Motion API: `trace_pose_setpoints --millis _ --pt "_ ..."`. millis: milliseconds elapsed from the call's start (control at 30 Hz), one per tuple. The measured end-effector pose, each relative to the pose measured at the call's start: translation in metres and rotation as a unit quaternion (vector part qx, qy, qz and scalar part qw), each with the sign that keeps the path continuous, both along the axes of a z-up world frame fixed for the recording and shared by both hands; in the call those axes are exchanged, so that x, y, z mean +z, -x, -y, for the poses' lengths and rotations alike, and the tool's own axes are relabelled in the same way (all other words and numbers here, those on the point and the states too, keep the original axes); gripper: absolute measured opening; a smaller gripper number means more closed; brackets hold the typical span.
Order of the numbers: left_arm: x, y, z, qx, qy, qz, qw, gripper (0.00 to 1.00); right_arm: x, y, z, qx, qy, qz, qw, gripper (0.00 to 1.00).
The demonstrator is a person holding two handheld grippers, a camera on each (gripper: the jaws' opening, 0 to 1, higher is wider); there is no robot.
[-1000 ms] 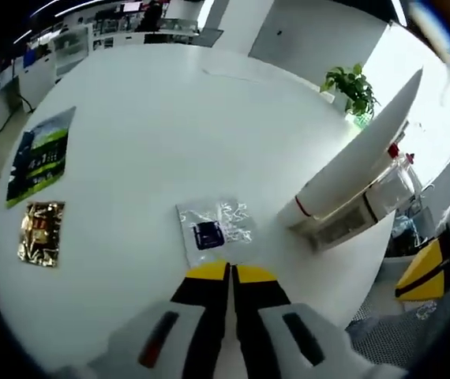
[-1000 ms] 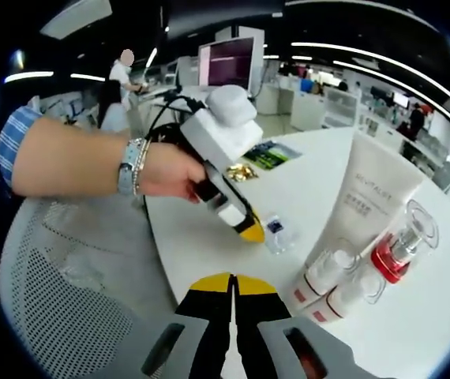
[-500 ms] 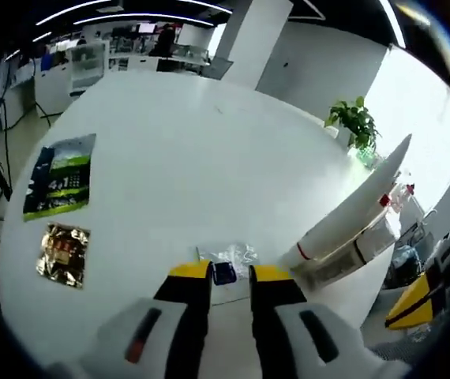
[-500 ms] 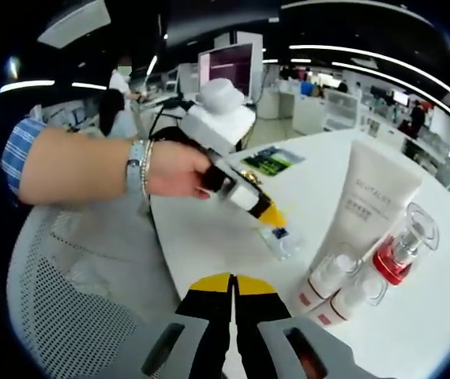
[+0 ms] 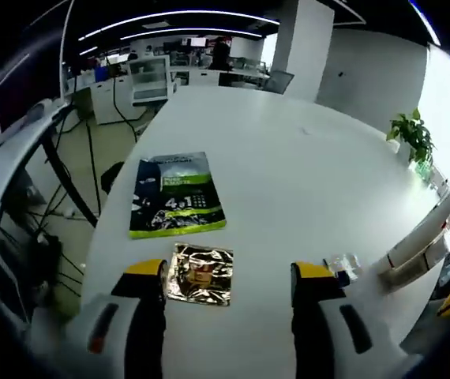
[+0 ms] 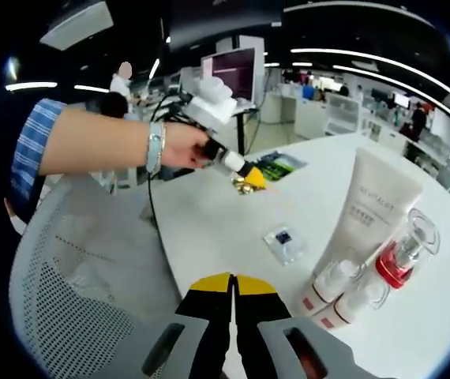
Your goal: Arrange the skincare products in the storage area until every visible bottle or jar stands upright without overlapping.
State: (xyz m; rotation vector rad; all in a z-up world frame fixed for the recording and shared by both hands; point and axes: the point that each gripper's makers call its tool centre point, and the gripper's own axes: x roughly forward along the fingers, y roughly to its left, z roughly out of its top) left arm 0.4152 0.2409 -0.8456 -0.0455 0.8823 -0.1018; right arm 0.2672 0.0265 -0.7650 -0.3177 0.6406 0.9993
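Now: left gripper (image 5: 226, 280) wide open and empty, jaws straddling the gold sachet (image 5: 201, 273) at lower centre of the left gripper view.

Right gripper (image 6: 231, 286) closed on nothing, low in its own frame. Tube (image 6: 369, 204), red-collared bottle (image 6: 401, 254) and two small bottles (image 6: 337, 288) stand upright at right, close-packed, seemingly touching. Clear sachet (image 6: 283, 242) lies flat nearby; green packet (image 5: 176, 204) above the gold one. Risk: the flat foil may slide or crumple when pinched; a sweep near the cluster could topple it.

Open office; ceiling light strips (image 6: 367, 59); potted plant (image 5: 411, 134); mesh chair (image 6: 67, 284).
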Motion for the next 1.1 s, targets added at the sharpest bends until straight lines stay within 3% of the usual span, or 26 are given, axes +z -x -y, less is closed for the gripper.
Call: trace_pose_setpoints --millis 100,167,233,267,300,433,500,533,567,667,700,733,833,1000,1100 --pt "-0.018 0.001 -0.012 -0.014 -0.03 -0.043 0.9985 0.6 0.0 -0.001 0.001 0.001 0.003 0.007 1.0 0.0" --pt "-0.021 -0.002 -0.017 -0.016 -0.045 -0.049 0.9977 0.6 0.0 -0.001 0.001 0.002 0.006 0.011 0.9999 0.0" --pt "-0.024 -0.007 -0.017 -0.02 -0.045 -0.048 0.9977 0.59 0.0 -0.002 0.001 0.003 0.009 0.014 0.9998 0.0" --pt "-0.027 -0.002 -0.013 -0.026 -0.025 -0.068 0.9971 0.58 0.0 -0.002 0.001 0.003 0.01 0.015 0.9998 0.0" --pt "-0.024 -0.009 -0.017 -0.008 -0.026 -0.048 0.9985 0.59 0.0 -0.003 0.002 0.003 0.011 0.015 0.9998 0.0" --pt "-0.024 -0.01 -0.018 -0.03 -0.039 -0.038 0.9981 0.54 -0.001 -0.004 0.002 0.001 0.011 0.011 0.9999 0.0" --pt "-0.021 -0.01 -0.016 -0.048 -0.042 -0.017 0.9978 0.43 -0.001 -0.003 0.0 0.002 0.009 0.008 0.9999 0.0" --pt "-0.022 -0.006 -0.017 -0.042 -0.041 -0.02 0.9981 0.37 -0.002 -0.002 0.0 0.004 0.009 0.005 0.9999 0.0" --pt "-0.024 -0.007 -0.018 -0.04 -0.042 -0.021 0.9981 0.36 -0.002 -0.002 -0.001 0.004 0.01 0.004 0.9999 0.0" --pt "-0.021 0.0 -0.015 -0.029 -0.025 -0.01 0.9992 0.36 -0.005 0.0 -0.002 0.009 0.014 0.003 0.9999 0.0" --pt "-0.019 0.004 -0.012 -0.02 -0.006 -0.014 0.9997 0.36 -0.006 0.001 -0.002 0.011 0.016 0.003 0.9998 0.0" --pt "-0.016 0.008 -0.007 -0.01 0.016 -0.016 0.9997 0.34 -0.006 0.002 -0.002 0.012 0.016 0.002 0.9998 0.0" --pt "0.005 0.007 -0.004 0.006 0.061 0.014 0.998 0.33 -0.007 0.004 -0.005 0.017 0.015 -0.001 0.9997 0.0" --pt "0.033 0.018 0.0 -0.01 0.055 0.034 0.9978 0.33 -0.008 0.009 -0.008 0.027 0.014 -0.006 0.9995 0.0" --pt "0.059 0.026 0.011 -0.018 0.063 0.057 0.9962 0.33 -0.009 0.009 -0.008 0.028 0.015 -0.005 0.9995 0.0"
